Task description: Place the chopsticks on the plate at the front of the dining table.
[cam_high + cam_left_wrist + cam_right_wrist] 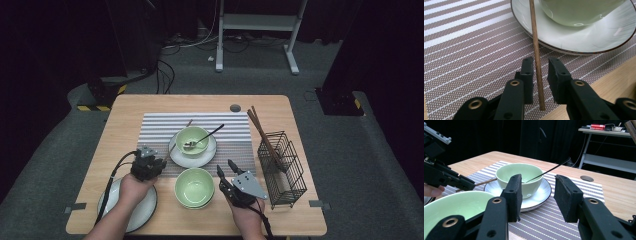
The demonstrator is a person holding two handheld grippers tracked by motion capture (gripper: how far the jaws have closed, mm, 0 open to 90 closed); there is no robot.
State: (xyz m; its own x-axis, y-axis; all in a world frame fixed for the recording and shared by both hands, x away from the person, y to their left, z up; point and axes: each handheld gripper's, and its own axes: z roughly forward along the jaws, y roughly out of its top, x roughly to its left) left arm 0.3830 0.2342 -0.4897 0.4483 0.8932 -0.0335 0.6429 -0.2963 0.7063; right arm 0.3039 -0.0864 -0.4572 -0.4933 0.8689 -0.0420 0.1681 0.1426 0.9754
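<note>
One chopstick (537,57) between left gripper (541,65) (pads apart).

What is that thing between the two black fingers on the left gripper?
A thin brown chopstick lies between the left gripper jaws, its far end leaning on the white plate. The left gripper view shows it; the pads don't press it.

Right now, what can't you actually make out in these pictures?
- Chopstick, left gripper view: far end cut off by the top edge.
- Spoon bowl, right gripper view: hidden behind the green bowl rim.
- Wire basket contents, high view: too small.
</note>
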